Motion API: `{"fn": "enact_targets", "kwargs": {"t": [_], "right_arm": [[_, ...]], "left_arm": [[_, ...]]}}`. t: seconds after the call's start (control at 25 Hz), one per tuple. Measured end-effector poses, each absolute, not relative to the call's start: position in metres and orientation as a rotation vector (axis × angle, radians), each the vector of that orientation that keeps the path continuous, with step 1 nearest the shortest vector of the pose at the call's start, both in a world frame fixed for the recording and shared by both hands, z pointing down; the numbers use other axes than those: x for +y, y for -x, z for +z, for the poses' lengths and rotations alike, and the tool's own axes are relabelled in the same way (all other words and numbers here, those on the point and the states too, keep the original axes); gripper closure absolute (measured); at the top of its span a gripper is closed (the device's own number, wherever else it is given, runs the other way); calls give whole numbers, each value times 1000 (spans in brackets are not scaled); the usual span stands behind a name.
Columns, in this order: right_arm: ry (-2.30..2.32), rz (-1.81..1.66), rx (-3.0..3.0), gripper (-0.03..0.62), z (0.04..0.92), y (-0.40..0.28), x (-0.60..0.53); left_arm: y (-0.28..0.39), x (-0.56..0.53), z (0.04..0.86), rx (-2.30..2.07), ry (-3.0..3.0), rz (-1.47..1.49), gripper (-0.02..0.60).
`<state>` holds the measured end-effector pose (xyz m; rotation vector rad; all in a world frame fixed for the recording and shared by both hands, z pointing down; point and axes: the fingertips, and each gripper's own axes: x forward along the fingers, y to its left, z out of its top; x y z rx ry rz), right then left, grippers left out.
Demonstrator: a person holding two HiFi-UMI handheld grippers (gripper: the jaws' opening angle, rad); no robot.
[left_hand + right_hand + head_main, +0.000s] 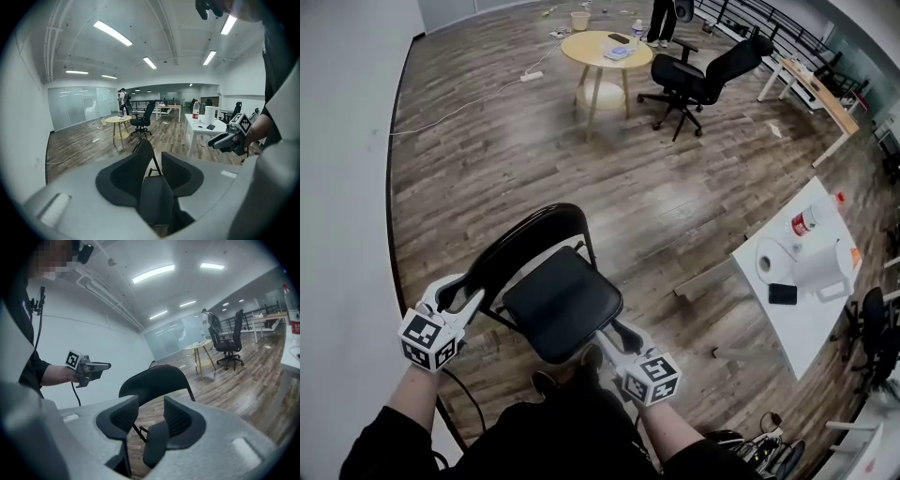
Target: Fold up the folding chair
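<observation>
A black folding chair stands unfolded on the wood floor, with its padded seat (562, 305) level and its curved backrest (530, 239) behind it. My left gripper (467, 292) is open at the backrest's left edge. In the left gripper view its jaws (157, 171) frame the chair edge-on, with the backrest (143, 157) beyond and the seat (157, 201) low in the gap. My right gripper (614, 333) is open at the seat's near right corner. In the right gripper view the seat edge (154, 448) lies low between the jaws (150, 416), below the backrest (157, 380).
A white wall (337, 187) runs close along the chair's left side. A white table (806, 319) with a paper roll, a bottle and a phone stands to the right. Farther off are a round wooden table (581, 42) and a black office chair (698, 80).
</observation>
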<state>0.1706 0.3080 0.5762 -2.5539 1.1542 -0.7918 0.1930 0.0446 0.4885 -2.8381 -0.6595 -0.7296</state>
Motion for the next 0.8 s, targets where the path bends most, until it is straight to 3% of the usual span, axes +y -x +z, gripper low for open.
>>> {"fn": "enact_targets", "kwargs": {"t": [0.44, 0.8], "right_arm": [[2431, -906, 1165, 402, 628, -199, 318], [2420, -1082, 1072, 373, 689, -182, 323]], "left_arm": [[-235, 27, 531, -506, 2766, -968, 388], [-240, 6, 565, -546, 2631, -1116, 351]]}}
